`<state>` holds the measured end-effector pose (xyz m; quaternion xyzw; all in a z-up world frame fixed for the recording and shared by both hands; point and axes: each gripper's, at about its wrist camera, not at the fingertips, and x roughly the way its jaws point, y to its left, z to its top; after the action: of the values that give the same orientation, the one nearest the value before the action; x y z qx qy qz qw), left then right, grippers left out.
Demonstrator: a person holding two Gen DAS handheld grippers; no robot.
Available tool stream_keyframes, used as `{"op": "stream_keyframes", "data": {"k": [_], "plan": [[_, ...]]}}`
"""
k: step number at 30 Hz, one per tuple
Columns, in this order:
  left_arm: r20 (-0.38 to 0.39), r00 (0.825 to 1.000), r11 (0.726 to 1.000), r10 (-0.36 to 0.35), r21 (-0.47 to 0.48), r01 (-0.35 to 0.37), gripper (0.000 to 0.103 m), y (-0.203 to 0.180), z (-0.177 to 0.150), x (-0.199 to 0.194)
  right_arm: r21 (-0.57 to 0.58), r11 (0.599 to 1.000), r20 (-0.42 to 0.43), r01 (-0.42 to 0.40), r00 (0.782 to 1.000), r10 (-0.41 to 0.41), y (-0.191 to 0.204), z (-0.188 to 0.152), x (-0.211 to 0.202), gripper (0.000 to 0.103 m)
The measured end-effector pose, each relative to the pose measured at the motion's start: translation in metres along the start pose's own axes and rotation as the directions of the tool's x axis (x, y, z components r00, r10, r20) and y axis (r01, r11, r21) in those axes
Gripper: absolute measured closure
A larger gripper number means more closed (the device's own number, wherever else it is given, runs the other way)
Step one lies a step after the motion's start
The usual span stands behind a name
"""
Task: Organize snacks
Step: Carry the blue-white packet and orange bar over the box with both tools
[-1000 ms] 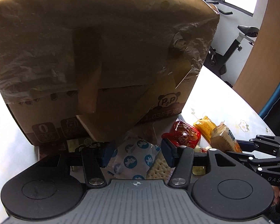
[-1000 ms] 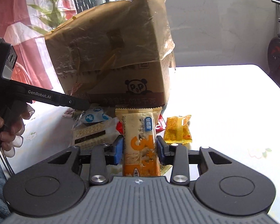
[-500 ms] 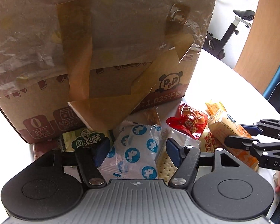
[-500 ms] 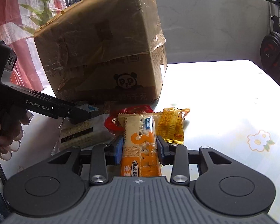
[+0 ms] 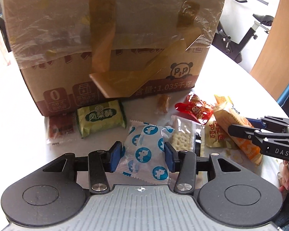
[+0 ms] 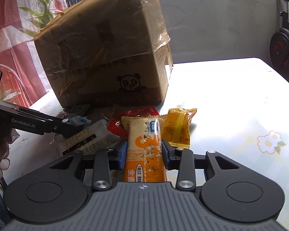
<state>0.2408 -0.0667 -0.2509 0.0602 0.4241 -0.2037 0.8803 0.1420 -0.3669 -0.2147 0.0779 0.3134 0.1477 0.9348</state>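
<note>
Meanwhile, on a glossy white table [image 6: 231, 96] printed with small flowers, the left gripper [image 5: 142, 154] hangs over a white snack packet dotted with blue circles [image 5: 146, 154], its jaws closing with the packet between the blue pads [image 5: 114, 156]; whether they already press on it cannot be told. The right gripper [image 6: 144, 152] is clamped on a long orange-and-cream biscuit bar in a clear wrapper [image 6: 144, 148], which sticks out forward between its fingers. Behind the loose snacks stands a taped brown cardboard box with a panda print [image 5: 113, 38]. Against its base lie a green pastry packet [image 5: 101, 117] and a dark red sachet [image 5: 61, 127]. Nearer the right gripper sit a clear pack of pale crackers [image 5: 183, 136], a red wrapped sweet [image 5: 196, 109] and a yellow-orange foil packet [image 6: 178, 127], just beside the held bar.
</note>
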Motion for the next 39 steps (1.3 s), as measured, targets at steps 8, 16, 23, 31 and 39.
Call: {"op": "stream_keyframes", "data": {"k": [8, 16, 23, 31, 39], "plan": [[-0.001, 0.998, 0.994, 0.058, -0.089, -0.058, 0.049, 0.010, -0.015, -0.017, -0.004, 1.000, 0.001, 0.004, 1.000, -0.004, 0.002, 0.000, 0.000, 0.065], [0.010, 0.998, 0.998, 0.062, -0.013, -0.062, 0.045, 0.001, -0.014, -0.005, -0.001, 1.000, 0.001, 0.001, 1.000, -0.001, 0.001, 0.000, 0.000, 0.065], [0.020, 0.998, 0.998, 0.058, -0.020, -0.058, 0.054, 0.001, -0.022, -0.003, 0.010, 1.000, 0.001, -0.005, 1.000, 0.005, 0.000, 0.000, 0.000, 0.065], [0.086, 0.995, 0.997, 0.052, -0.066, -0.046, 0.054, 0.008, -0.015, -0.025, 0.011, 1.000, 0.004, -0.003, 1.000, 0.003, 0.000, 0.000, -0.003, 0.065], [0.251, 0.967, 0.996, 0.047, -0.087, -0.026, 0.054, 0.025, 0.010, -0.077, -0.032, 0.999, 0.086, -0.004, 0.996, 0.006, 0.018, 0.018, -0.032, 0.065]]}}
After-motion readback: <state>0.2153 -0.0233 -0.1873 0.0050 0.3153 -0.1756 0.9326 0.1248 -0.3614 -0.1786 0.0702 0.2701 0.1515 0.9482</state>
